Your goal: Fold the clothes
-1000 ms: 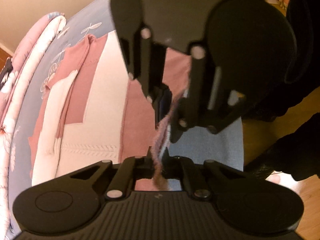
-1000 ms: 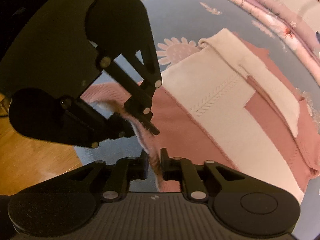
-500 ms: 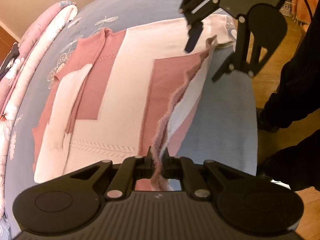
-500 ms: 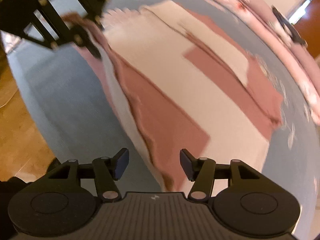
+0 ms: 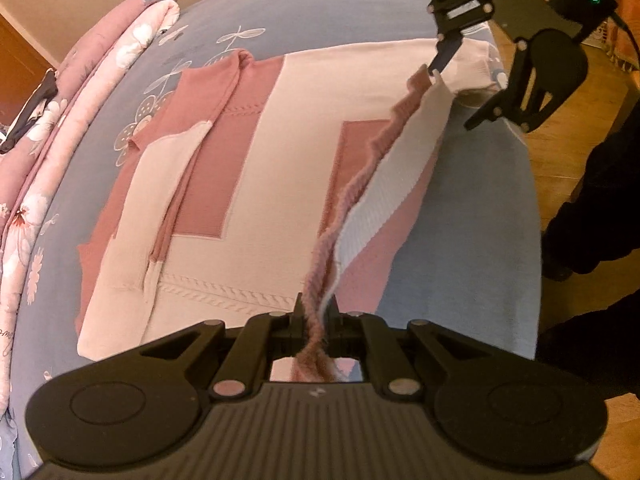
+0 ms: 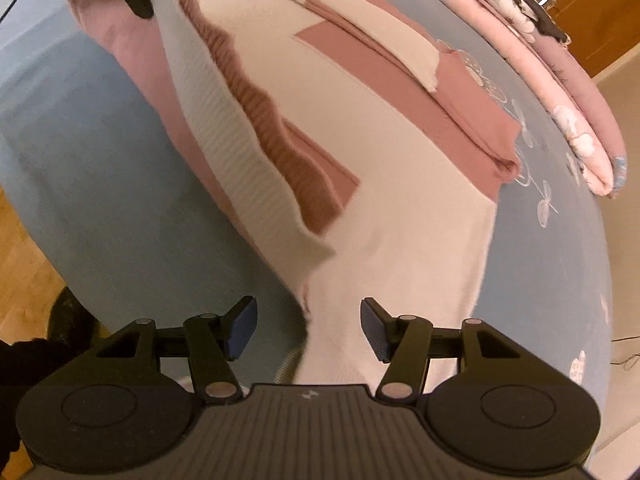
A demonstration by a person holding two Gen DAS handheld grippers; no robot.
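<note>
We can't see where the lifted hem ends past our left gripper: the cloth runs under the housing and is cut off there. The far corner of the sweater by our right gripper is blurred in the right wrist view, and its near edge slips out of sight below the housing.

Our left jaws are clenched on the ribbed pink hem, pinching it between them. Our right jaws stand wide apart, released, with the white cloth lying below the gap; we cannot tell whether a pad touches it.

The pink and cream sweater lies spread on the blue floral bedspread, near the bed's edge. The raised hem runs as a long ridge between our two grippers; the collar lies at the opposite end. A folded pink quilt lies beyond.
</note>
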